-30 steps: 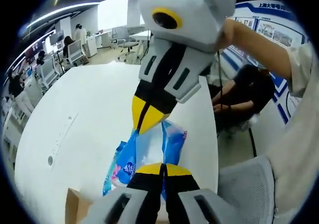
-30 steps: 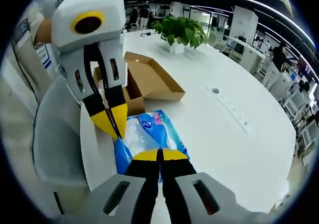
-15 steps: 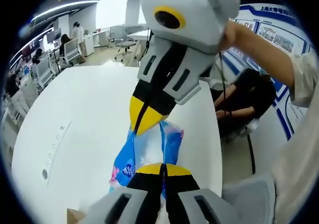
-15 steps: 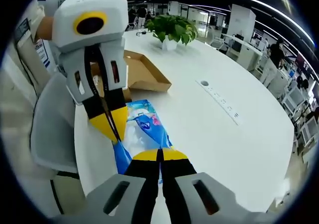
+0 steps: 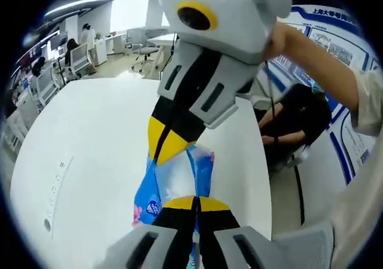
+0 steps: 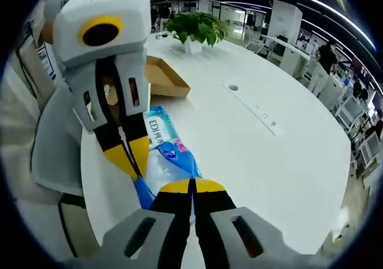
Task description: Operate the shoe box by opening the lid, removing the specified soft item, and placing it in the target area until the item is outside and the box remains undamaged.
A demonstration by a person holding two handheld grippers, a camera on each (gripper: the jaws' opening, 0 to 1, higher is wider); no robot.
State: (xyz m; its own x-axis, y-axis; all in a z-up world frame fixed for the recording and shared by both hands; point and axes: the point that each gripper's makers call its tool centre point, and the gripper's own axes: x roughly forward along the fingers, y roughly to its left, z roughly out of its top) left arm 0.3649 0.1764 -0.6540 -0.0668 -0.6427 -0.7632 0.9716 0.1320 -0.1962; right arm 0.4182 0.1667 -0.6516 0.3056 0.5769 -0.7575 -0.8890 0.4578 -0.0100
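Note:
A soft blue-and-white plastic pack [image 5: 175, 182] with pink print hangs above the white table [image 5: 102, 131], stretched between both grippers. My left gripper [image 5: 195, 202] is shut on its near edge, and the right gripper [image 5: 170, 149] comes in from above, shut on the far edge. In the right gripper view the same pack [image 6: 164, 155] lies between my right gripper [image 6: 192, 185] and the left gripper [image 6: 128, 155], both pinching it. The open cardboard shoe box [image 6: 161, 80] sits behind, on the table near the potted plant.
A potted green plant [image 6: 194, 27] stands at the table's far end. Flush socket plates [image 6: 257, 110] run down the table's middle. A grey chair back [image 6: 54, 149] is close on the left. A person's arm and sleeve [image 5: 335, 72] hold the right gripper; office desks lie beyond.
Both grippers have carried the pack farther from the shoe box along the table; the box looks smaller and farther in the right gripper view and has left the left gripper view.

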